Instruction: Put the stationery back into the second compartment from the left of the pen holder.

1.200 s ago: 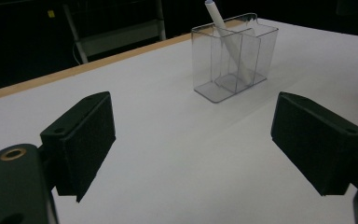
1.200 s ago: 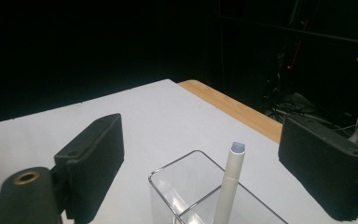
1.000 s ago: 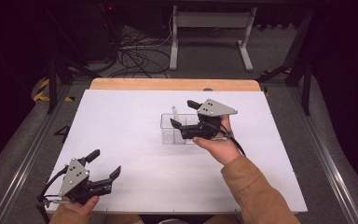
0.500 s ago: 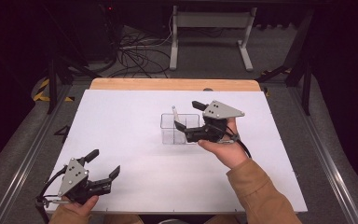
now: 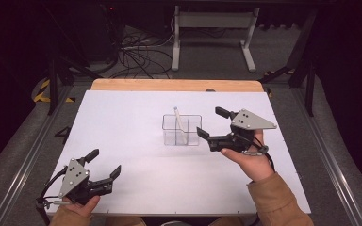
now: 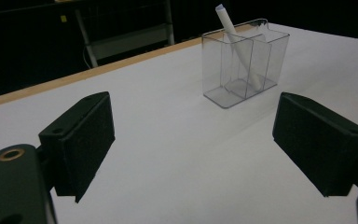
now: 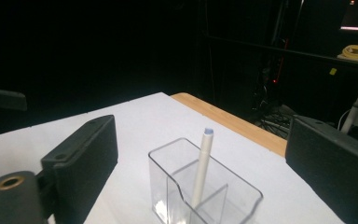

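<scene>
Since a second ago, the right hand-held gripper (image 5: 208, 124) is backing off toward the right edge of the white-covered bench (image 5: 132, 117), drawing clear of the clear plastic two-compartment holder (image 5: 182, 130) it was reaching over before; its jaws are gaping wide with nothing between them, the near one sitting just beside the holder's right wall. The person's right hand (image 5: 245, 157), in a tan sleeve (image 5: 278, 202), is gripping it from below, with the grey three-cornered plate (image 5: 250, 120) riding on top.

That holder is standing upright around the middle of the bench, a little nearer the far edge. A slim white pen with a pale blue tip (image 5: 179, 120) is leaning inside it; in the left gripper view the pen (image 6: 240, 49) is slanting across the holder (image 6: 244, 63), tip poking above the rim, and in the right gripper view the pen (image 7: 202, 168) is standing in the holder (image 7: 205, 191) against the inner divider.

Near the front left corner, the left hand-held gripper (image 5: 104, 163) is resting low in the person's left hand (image 5: 78, 205), its jaws likewise spread and empty, well apart from the holder. A wooden strip (image 5: 176, 85) is showing along the bench's far edge.
</scene>
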`<state>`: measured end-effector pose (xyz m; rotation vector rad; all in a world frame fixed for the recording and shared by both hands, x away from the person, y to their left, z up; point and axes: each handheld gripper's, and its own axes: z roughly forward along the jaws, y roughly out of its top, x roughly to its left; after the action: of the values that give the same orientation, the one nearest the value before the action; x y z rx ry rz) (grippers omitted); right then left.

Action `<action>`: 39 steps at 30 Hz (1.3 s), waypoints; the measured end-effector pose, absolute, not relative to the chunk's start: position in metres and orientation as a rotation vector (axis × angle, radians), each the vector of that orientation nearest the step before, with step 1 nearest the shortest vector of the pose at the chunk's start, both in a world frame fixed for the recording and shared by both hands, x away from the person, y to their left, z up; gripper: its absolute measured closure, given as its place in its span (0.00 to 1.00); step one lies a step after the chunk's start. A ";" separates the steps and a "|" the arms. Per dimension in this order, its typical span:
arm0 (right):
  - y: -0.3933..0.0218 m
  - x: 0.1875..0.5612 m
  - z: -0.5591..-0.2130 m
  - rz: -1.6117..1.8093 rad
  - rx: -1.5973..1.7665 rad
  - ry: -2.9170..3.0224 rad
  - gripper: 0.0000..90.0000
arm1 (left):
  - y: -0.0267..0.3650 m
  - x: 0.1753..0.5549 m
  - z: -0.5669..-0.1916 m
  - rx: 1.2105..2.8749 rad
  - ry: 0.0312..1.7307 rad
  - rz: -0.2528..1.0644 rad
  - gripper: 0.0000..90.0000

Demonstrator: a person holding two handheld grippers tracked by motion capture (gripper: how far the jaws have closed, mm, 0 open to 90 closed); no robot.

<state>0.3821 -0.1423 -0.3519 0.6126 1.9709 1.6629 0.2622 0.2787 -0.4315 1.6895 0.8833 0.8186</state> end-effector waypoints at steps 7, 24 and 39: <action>-0.167 0.374 -0.363 1.667 0.661 1.975 0.08 | 0.279 0.262 -0.431 1.687 0.882 0.832 0.15; -0.209 0.357 -0.400 1.593 0.732 2.021 0.21 | 0.279 0.263 -0.432 1.690 0.883 0.833 0.15; -0.227 0.347 -0.440 1.538 0.781 2.065 0.24 | 0.280 0.266 -0.434 1.712 0.880 0.854 0.15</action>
<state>0.3467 -0.2274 -0.4396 0.7811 2.0654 1.5376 0.2655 0.2795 -0.4342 1.7125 0.8799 0.8545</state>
